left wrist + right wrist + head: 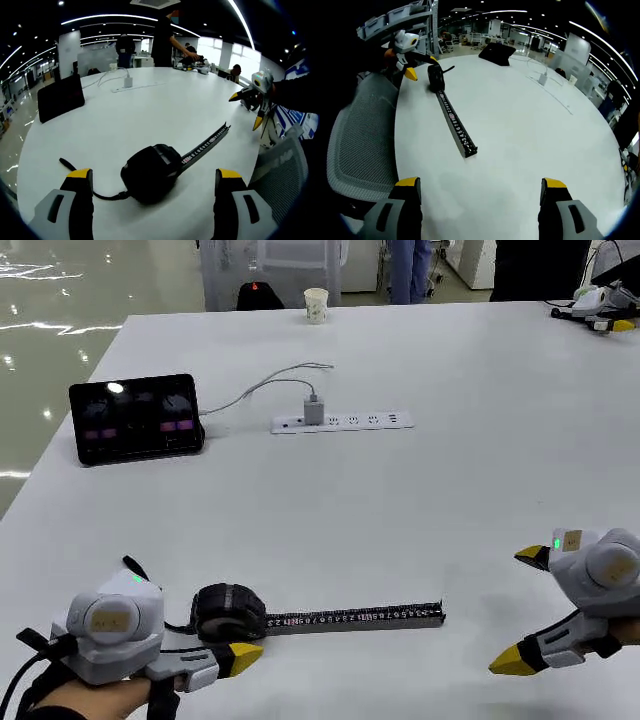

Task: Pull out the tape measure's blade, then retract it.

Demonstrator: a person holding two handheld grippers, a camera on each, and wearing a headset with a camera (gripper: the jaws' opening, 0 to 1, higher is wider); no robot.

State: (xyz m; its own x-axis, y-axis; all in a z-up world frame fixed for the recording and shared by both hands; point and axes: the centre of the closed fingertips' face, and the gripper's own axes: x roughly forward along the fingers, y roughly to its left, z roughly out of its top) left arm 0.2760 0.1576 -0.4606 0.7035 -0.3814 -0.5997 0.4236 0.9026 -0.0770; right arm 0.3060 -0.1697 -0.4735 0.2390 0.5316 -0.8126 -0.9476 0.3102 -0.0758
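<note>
White table [400, 520] has a black tape measure [228, 612] at lower left, its blade [360, 617] sticking out right. The left gripper [152, 175] has its jaws wide apart around it. The right gripper [520, 608], lower right, is wide apart too.

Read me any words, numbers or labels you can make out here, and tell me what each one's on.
"2 3 4 5", as best it reads: numerals near the tip of the tape measure blade in the right gripper view; the rest of the scale is too small to read.
Tablet screen: coloured tiles, lettering too blurred to read.
Paper cup: faint print, unreadable.
Power strip: no legible marking.
</note>
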